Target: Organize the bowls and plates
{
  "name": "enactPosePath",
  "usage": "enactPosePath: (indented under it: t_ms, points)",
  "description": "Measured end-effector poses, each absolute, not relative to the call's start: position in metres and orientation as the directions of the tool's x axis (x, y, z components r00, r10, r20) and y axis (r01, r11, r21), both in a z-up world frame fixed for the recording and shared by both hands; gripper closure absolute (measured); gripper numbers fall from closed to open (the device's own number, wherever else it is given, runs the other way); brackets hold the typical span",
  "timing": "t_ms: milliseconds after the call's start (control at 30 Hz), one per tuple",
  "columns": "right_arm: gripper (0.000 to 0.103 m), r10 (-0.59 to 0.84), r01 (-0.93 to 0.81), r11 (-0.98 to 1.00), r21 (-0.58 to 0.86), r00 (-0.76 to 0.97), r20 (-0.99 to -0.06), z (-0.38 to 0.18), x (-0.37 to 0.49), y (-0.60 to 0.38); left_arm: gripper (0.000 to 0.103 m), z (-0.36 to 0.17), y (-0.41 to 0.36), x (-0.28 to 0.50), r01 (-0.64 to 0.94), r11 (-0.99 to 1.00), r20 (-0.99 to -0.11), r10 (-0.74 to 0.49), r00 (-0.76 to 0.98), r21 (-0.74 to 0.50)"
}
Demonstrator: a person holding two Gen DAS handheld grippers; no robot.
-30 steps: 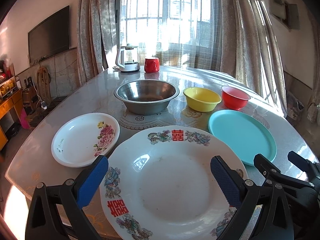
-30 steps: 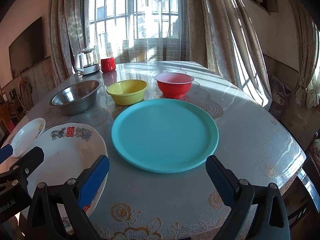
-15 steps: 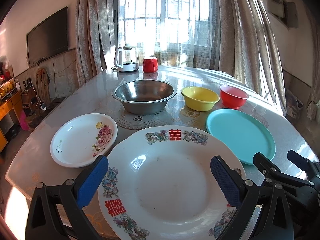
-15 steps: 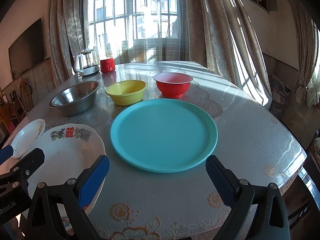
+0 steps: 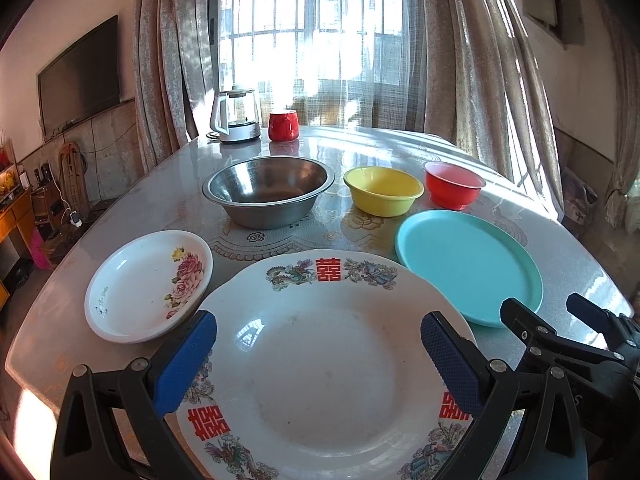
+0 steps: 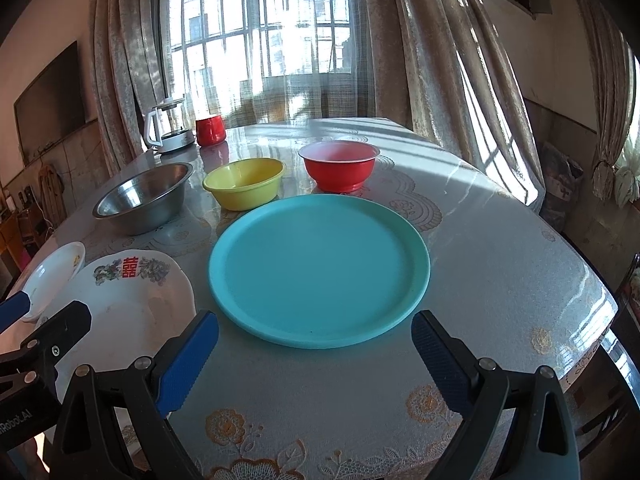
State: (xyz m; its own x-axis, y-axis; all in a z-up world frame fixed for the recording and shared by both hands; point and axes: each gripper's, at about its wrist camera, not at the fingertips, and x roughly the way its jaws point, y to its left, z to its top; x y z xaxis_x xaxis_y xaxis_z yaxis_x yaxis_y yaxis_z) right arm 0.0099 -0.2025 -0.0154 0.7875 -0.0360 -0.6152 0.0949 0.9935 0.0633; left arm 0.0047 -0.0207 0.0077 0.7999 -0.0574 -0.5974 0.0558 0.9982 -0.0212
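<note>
My left gripper [image 5: 318, 354] stands spread wide and empty over the large decorated plate [image 5: 320, 344]; my right gripper [image 6: 314, 354] is likewise spread and empty, just short of the teal plate [image 6: 320, 270]. Against the frames a second ago, both views have crept only slightly closer and lower; no dish has shifted, nothing has been grasped. I judge the task not yet begun, with both grippers in approach. All ware lies unstacked on the table [image 6: 500, 264]: the small floral plate [image 5: 148, 284] beside the decorated one on its left, and beyond them a row of steel bowl [image 5: 268, 192], yellow bowl [image 5: 382, 190] and red bowl [image 5: 454, 188]. The surface is a glossy patterned cover, sunlit at right. A kettle [image 5: 236, 116] and red mug [image 5: 283, 125] stand at the far edge before curtained, barred windows; a television [image 5: 80, 76] hangs on the left wall.
</note>
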Motion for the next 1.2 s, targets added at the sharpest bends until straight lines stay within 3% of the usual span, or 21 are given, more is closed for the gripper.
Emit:
enactPosePath:
  t_ms: [200, 367, 467, 567, 633, 700, 800, 933, 1200]
  points:
    - [0.004, -0.025, 0.126, 0.985, 0.115, 0.774, -0.633, -0.019, 0.016, -0.227, 0.0, 0.008, -0.033, 0.016, 0.168, 0.985, -0.629, -0.156, 0.762, -0.042]
    - [0.005, 0.076, 0.134, 0.955, 0.266, 0.754, -0.653, -0.026, 0.025, -0.261, 0.0, 0.008, -0.038, 0.042, 0.237, 0.969, -0.708, -0.219, 0.672, -0.075]
    - [0.013, 0.117, 0.159, 0.928, 0.337, 0.734, -0.669, -0.033, 0.032, -0.278, 0.003, 0.012, -0.037, 0.059, 0.25, 0.962, -0.726, -0.246, 0.643, -0.105]
    - [0.027, 0.113, 0.178, 0.922, 0.342, 0.724, -0.681, -0.038, 0.04, -0.289, 0.019, 0.018, -0.035, 0.077, 0.264, 0.957, -0.738, -0.263, 0.621, -0.119]
    - [0.035, 0.11, 0.184, 0.922, 0.34, 0.718, -0.688, -0.041, 0.046, -0.293, 0.036, 0.019, -0.035, 0.088, 0.274, 0.952, -0.748, -0.283, 0.601, -0.141]
    - [0.047, 0.106, 0.188, 0.924, 0.334, 0.711, -0.695, -0.043, 0.051, -0.297, 0.044, 0.018, -0.038, 0.098, 0.279, 0.948, -0.756, -0.293, 0.585, -0.152]
    - [0.057, 0.093, 0.197, 0.927, 0.32, 0.706, -0.702, -0.046, 0.059, -0.3, 0.068, 0.016, -0.048, 0.117, 0.299, 0.94, -0.778, -0.311, 0.545, -0.166]
    - [0.064, 0.085, 0.203, 0.928, 0.313, 0.703, -0.706, -0.046, 0.066, -0.305, 0.081, 0.008, -0.057, 0.14, 0.288, 0.941, -0.809, -0.305, 0.502, -0.176]
    - [0.064, 0.113, 0.176, 0.929, 0.326, 0.704, -0.701, -0.046, 0.071, -0.311, 0.085, -0.013, -0.078, 0.171, 0.294, 0.933, -0.852, -0.322, 0.413, -0.209]
